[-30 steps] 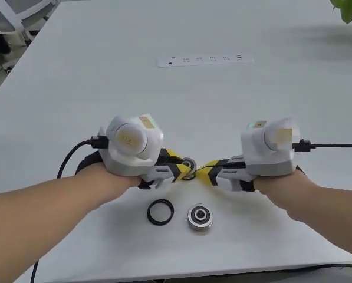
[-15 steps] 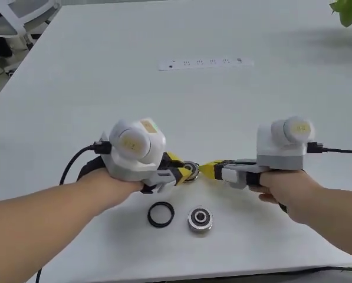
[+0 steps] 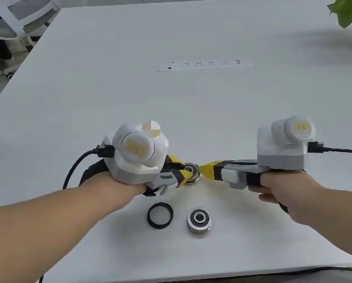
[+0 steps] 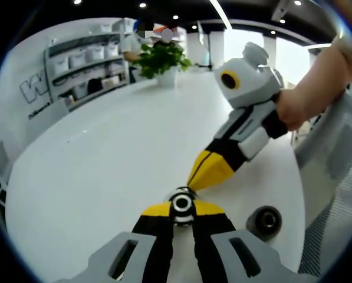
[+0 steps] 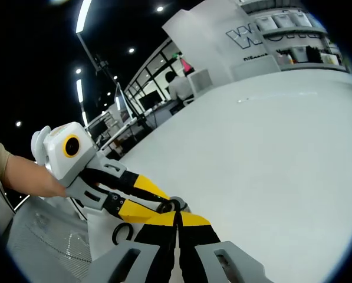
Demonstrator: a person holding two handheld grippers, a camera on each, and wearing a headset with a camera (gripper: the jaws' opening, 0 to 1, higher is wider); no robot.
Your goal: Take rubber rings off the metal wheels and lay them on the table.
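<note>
Wheel (image 4: 182,203) clamped in left gripper (image 4: 182,211), second wheel (image 3: 199,219) and one ring (image 3: 160,214) on table (image 3: 223,106); right gripper (image 5: 176,215) closed.

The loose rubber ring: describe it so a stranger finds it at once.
On the white table, look by its near edge, just short of the left gripper. The rubber ring lies flat beside a metal wheel: a thin black hoop, empty inside, while the wheel is silver.
</note>
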